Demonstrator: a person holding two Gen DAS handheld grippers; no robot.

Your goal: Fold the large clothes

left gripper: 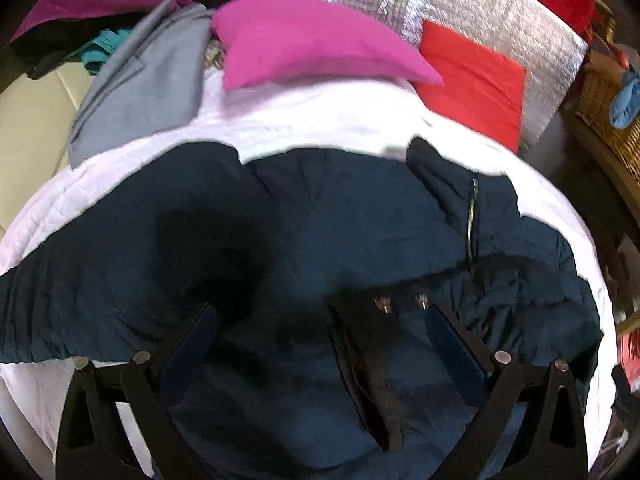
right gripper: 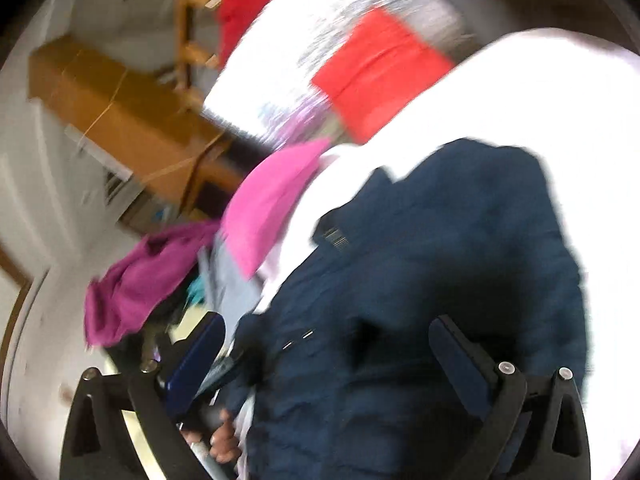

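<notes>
White bedcover; both hand-held grippers spread wide, empty, over navy jacket.

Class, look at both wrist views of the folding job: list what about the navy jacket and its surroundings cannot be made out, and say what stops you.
- Navy jacket, left wrist view: its near hem is cut off by the bottom edge and the open left gripper.
- Right wrist view: motion blur smears the jacket's seams and the red cloth.
- Grey garment, left wrist view: partly under the pink cloth; type unclear.
- Wicker basket: cut off by the right edge.
</notes>
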